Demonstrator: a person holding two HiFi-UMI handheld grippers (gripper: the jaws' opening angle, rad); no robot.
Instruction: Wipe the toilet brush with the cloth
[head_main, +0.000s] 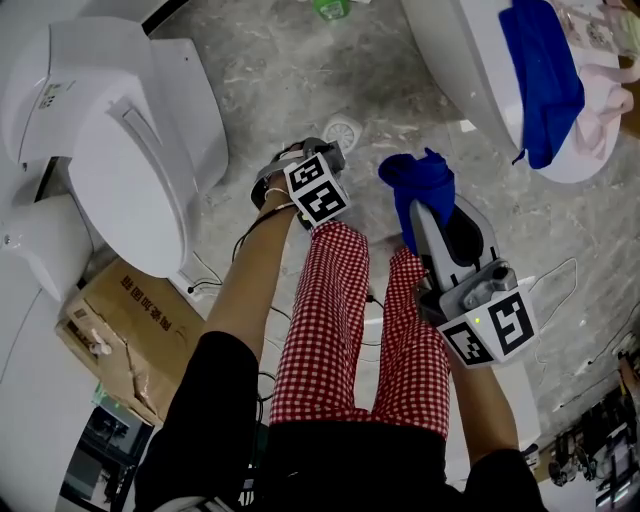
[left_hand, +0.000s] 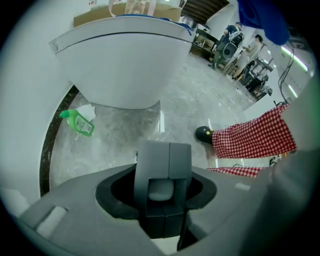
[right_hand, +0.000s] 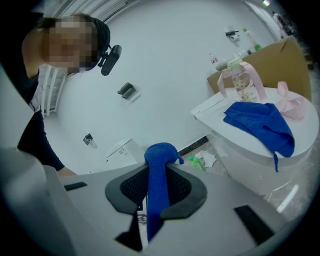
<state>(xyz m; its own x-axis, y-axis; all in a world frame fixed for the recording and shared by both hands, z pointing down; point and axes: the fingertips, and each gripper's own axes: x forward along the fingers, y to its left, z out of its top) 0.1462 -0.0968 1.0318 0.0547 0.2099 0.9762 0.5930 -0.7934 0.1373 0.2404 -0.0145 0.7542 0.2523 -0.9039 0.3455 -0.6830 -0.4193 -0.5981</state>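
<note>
My right gripper is shut on a blue cloth, which bunches over its tips and hangs down between the jaws in the right gripper view as blue cloth. My left gripper is shut, with a pale grey handle piece wedged between its dark fingers. A white round toilet brush head shows just past its tip in the head view. In the left gripper view the fingers hide the head. The two grippers are about a hand's width apart above the floor.
A white toilet stands at the left with a cardboard box beside it. Another toilet at the upper right carries a second blue cloth and a pink item. A green bottle lies on the floor. Cables run by my feet.
</note>
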